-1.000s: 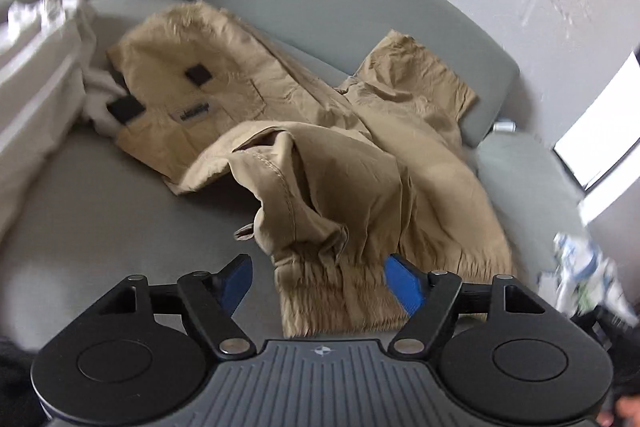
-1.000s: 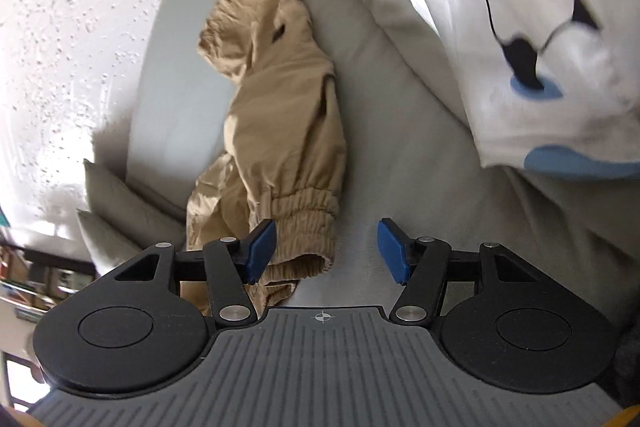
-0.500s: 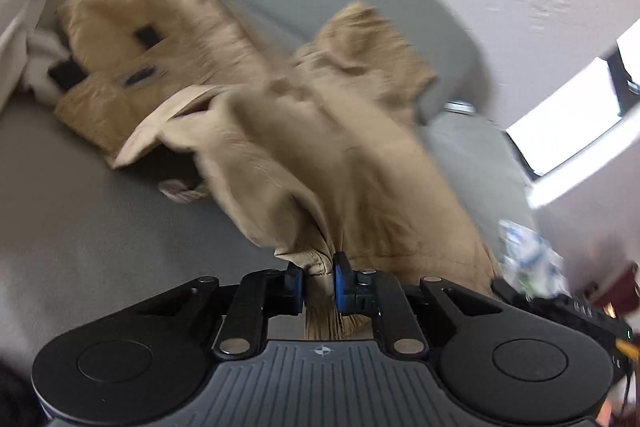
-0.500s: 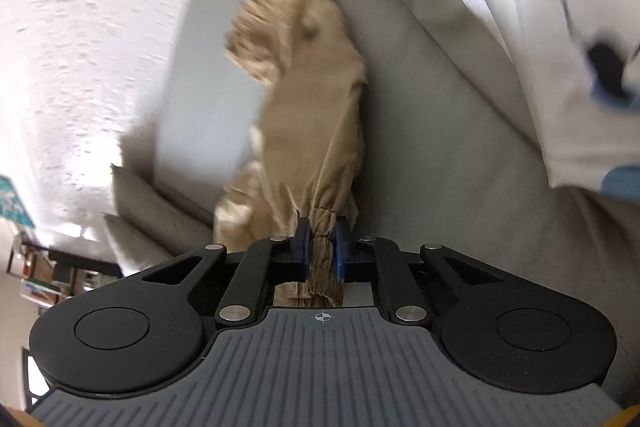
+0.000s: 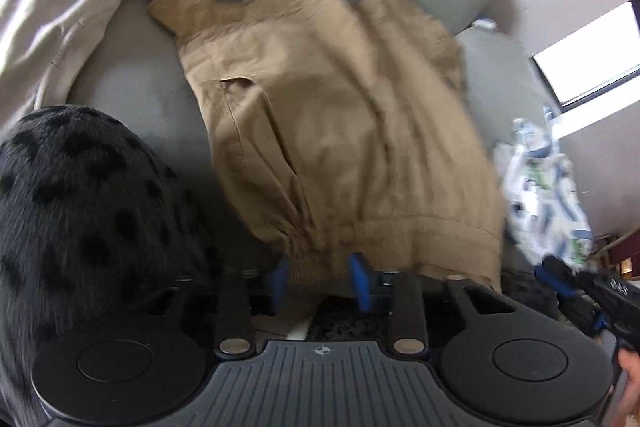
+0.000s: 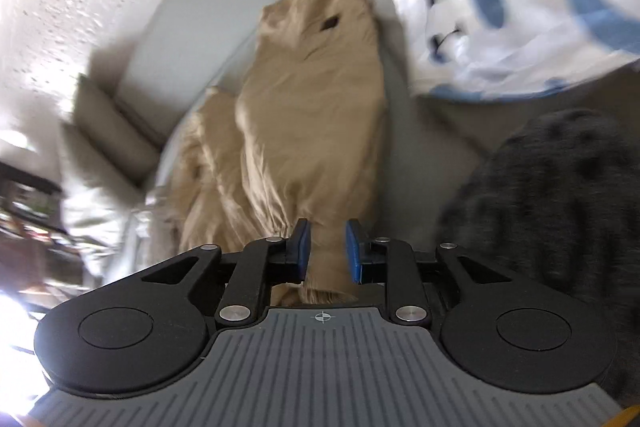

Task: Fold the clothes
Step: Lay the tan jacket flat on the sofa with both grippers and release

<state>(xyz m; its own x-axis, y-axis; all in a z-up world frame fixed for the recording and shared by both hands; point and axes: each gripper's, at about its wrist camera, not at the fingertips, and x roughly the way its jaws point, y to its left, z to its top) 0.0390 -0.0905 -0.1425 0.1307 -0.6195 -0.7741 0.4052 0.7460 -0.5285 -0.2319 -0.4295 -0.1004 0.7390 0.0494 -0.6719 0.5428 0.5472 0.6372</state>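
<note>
On the grey sofa point(image 5: 132, 95), tan cotton trousers point(image 5: 320, 115) lie stretched lengthwise. The left gripper point(image 5: 318, 279), jaws just reopening, has one elastic cuff between its pads; whether they still press is unclear. The right gripper point(image 6: 327, 250), likewise reopening, brackets the other cuff.

no readable text, labels or numbers (pictures motion-blurred)

Bare grey sofa seat point(image 5: 132, 99) lies between the white bedding point(image 5: 60, 7) and khaki trousers point(image 5: 340, 131).
</note>
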